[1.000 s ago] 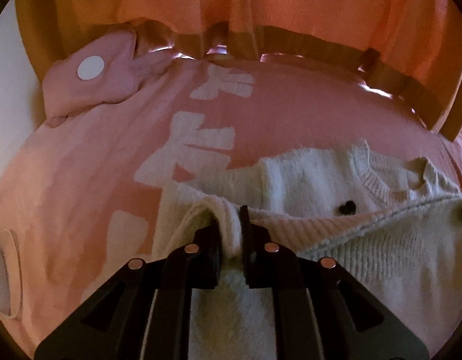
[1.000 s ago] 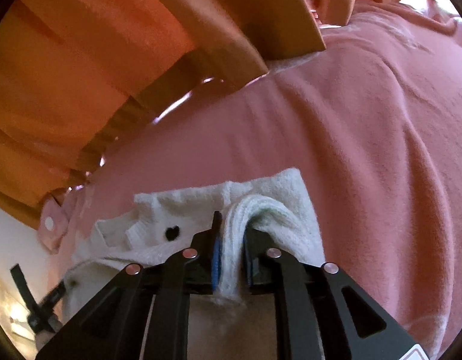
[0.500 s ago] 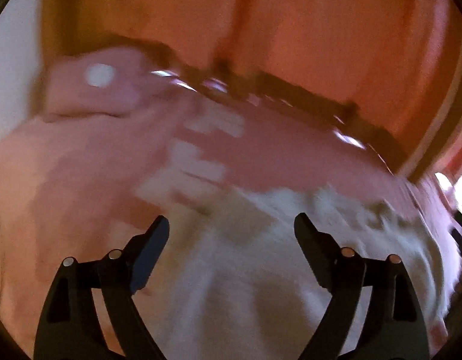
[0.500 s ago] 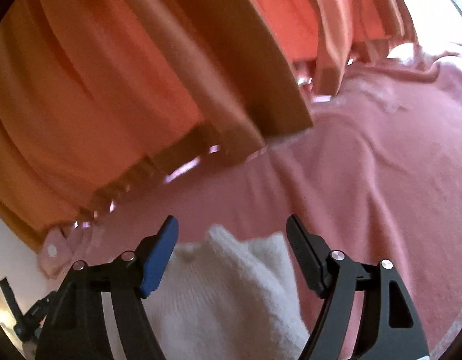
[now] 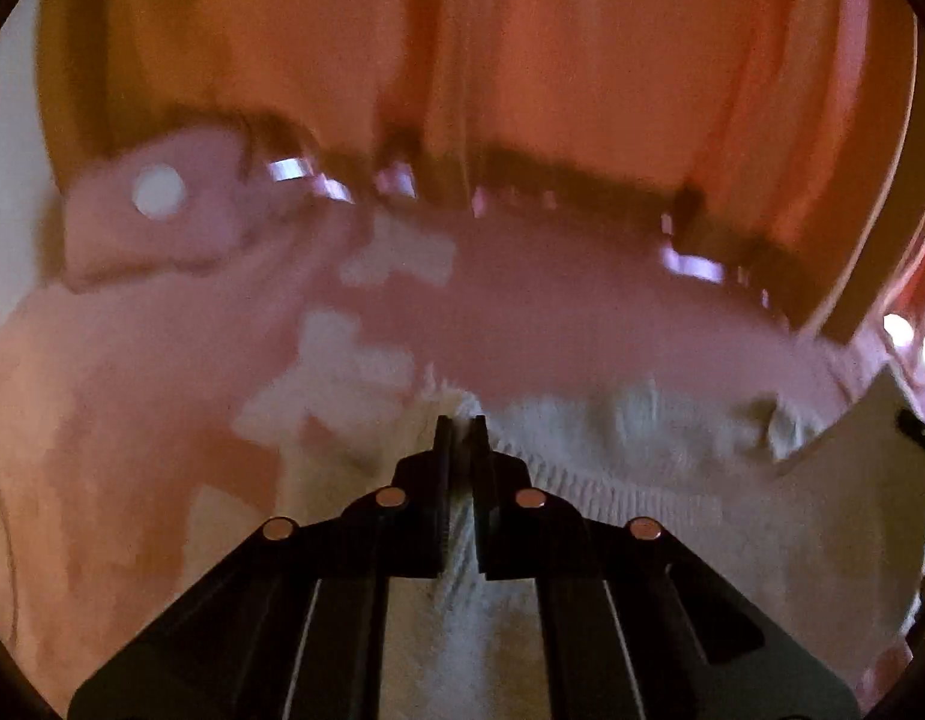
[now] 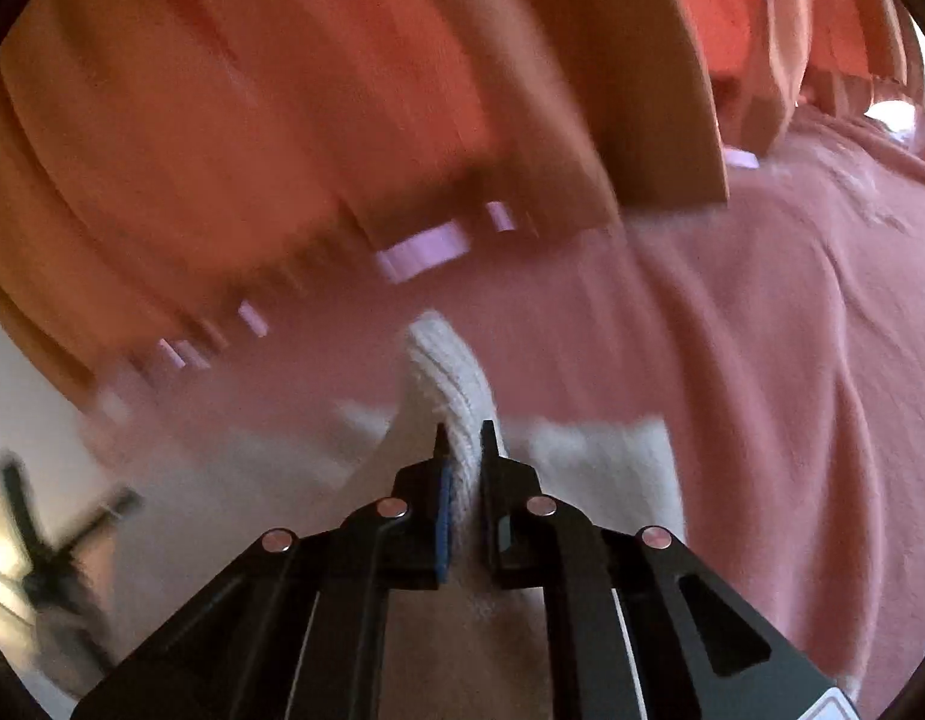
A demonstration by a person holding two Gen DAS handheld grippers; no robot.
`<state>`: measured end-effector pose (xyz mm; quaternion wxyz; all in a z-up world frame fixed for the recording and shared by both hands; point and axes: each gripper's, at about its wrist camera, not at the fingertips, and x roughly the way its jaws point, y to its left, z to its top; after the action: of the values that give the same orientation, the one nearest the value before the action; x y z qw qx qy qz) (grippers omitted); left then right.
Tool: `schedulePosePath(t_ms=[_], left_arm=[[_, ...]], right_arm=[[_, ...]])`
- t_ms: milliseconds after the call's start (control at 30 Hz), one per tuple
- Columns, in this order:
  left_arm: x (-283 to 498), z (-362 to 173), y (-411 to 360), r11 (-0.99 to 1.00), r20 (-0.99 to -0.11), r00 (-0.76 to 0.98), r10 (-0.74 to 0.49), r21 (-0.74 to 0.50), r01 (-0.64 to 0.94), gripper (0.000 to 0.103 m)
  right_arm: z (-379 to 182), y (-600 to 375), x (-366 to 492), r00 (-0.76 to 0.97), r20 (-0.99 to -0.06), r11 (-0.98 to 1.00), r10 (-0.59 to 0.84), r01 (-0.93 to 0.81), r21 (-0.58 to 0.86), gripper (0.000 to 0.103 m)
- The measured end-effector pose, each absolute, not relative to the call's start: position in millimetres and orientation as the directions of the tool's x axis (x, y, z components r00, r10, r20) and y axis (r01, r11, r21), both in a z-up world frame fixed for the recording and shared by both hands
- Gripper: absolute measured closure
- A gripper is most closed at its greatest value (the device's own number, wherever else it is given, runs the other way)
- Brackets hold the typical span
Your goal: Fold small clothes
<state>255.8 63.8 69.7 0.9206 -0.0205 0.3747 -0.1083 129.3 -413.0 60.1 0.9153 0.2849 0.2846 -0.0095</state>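
Left gripper (image 5: 460, 420): fingers closed on a pinch of the white knit sweater (image 5: 672, 468), cloth showing in the thin gap between them. The rest of the sweater spreads from the fingertips toward 3 o'clock and back under the gripper toward 6.

Right gripper (image 6: 465, 429): fingers closing on a ribbed fold of the same sweater (image 6: 447, 372), pads pressed on it; a hump of knit stands past the tips at 12 o'clock. More white cloth lies at 3 and 9 o'clock.

Sweater lies on a pink blanket (image 5: 162, 390) with pale patterning, over a bed. Orange curtain (image 5: 522, 60) hangs at 12 o'clock in both views. A pink lump with 1 white dot (image 5: 157, 199) sits at 10 o'clock in the left view. Both views are motion-blurred.

Risks, as judged:
- Each grip holds only a narrow edge of thick knit; a quick lift could pull the cloth free and drop the fold.
- The 2 grippers seem unevenly placed; a mismatched carry would leave a skewed crease.
- Blanket nap may drag on the knit and bunch the lower layer.
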Motion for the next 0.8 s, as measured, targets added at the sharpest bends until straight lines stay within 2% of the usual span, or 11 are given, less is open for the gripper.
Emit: schedulePosePath(t_ms=[33, 167, 200, 300, 400, 500, 600, 667, 700, 733, 800], left_arm=[[256.3, 73.4, 68.0, 0.978, -0.673, 0.709, -0.209, -0.124, 0.171, 0.098], [281.0, 34.5, 74.3, 0.989, -0.765, 0.627, -0.145, -0.093, 0.115, 0.098], [284.3, 23.4, 75.2, 0.988, -0.789, 0.596, -0.151, -0.109, 0.106, 0.098], [276.3, 38.2, 68.5, 0.987, -0.753, 0.641, -0.152, -0.087, 0.132, 0.098], [280.4, 26.4, 66.8, 0.989, -0.78, 0.61, -0.136, -0.07, 0.13, 0.098], [284.0, 22.2, 69.4, 0.989, -0.791, 0.595, -0.141, -0.086, 0.121, 0.095], [268.7, 47.3, 70.7, 0.993, -0.762, 0.637, -0.117, -0.082, 0.084, 0.088], [248.8, 69.7, 67.7, 0.994, -0.718, 0.689, -0.102, -0.055, 0.09, 0.069], [233.0, 81.8, 62.1, 0.991, -0.692, 0.711, -0.127, -0.054, 0.125, 0.052], [220.2, 88.3, 54.5, 0.982, -0.684, 0.708, -0.175, -0.073, 0.172, 0.045], [205.4, 85.8, 31.5, 0.948, -0.716, 0.634, -0.291, -0.124, 0.294, 0.044]], right_arm=[[63.1, -418.8, 124.8, 0.855, -0.502, 0.829, 0.131, 0.183, 0.528, 0.096], [7.5, -425.1, 155.8, 0.638, -0.77, 0.865, -0.01, 0.393, 0.314, 0.096], [2.0, -423.7, 157.0, 0.625, -0.781, 0.861, 0.006, 0.393, 0.321, 0.096], [32.0, -419.2, 146.8, 0.732, -0.681, 0.874, 0.012, 0.323, 0.363, 0.096], [0.0, -422.1, 162.8, 0.603, -0.798, 0.877, -0.03, 0.399, 0.268, 0.096], [8.3, -421.6, 161.0, 0.61, -0.79, 0.877, -0.06, 0.411, 0.251, 0.095], [47.7, -409.7, 140.9, 0.71, -0.697, 0.854, -0.1, 0.421, 0.306, 0.082], [71.3, -379.9, 137.3, 0.802, -0.598, 0.902, -0.01, 0.265, 0.34, 0.08], [75.9, -355.5, 139.9, 0.81, -0.578, 0.928, 0.1, 0.134, 0.348, 0.08], [74.5, -334.7, 144.9, 0.788, -0.582, 0.931, 0.202, 0.029, 0.363, 0.08], [53.7, -275.1, 155.0, 0.623, -0.648, 0.89, 0.438, -0.197, 0.411, 0.081]])
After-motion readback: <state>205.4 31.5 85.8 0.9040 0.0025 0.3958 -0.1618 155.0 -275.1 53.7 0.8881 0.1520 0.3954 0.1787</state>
